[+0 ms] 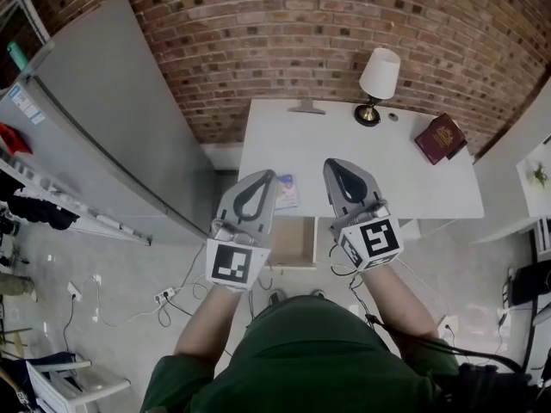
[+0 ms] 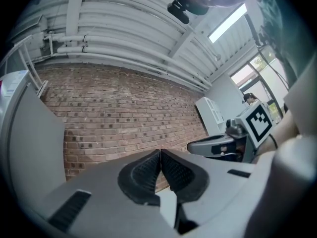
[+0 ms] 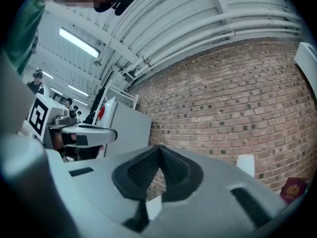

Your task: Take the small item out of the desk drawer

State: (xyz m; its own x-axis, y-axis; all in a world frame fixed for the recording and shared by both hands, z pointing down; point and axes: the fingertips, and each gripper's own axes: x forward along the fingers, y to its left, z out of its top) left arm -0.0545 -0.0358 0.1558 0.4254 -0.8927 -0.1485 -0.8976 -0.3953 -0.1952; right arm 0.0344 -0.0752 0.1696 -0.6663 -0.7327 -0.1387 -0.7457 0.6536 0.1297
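In the head view a white desk [image 1: 405,188] stands against a brick wall. Its drawer [image 1: 294,243] is pulled out below the front edge and shows a bare wooden inside. A small colourful card-like item [image 1: 287,191] lies on the desk top near the front left corner. My left gripper [image 1: 265,176] hovers just left of that item, with its jaws pressed together and nothing in them. My right gripper [image 1: 332,165] is held beside it over the desk front, also shut and empty. Both gripper views look level at the brick wall, showing the left gripper [image 2: 161,153] and the right gripper [image 3: 158,148] with their pads touching.
A white-shaded lamp [image 1: 377,83] and a dark red book [image 1: 439,137] sit at the back right of the desk. A tall grey cabinet [image 1: 112,119] stands to the left. Cables and a power strip [image 1: 164,298] lie on the floor. White furniture [image 1: 534,179] is at the right.
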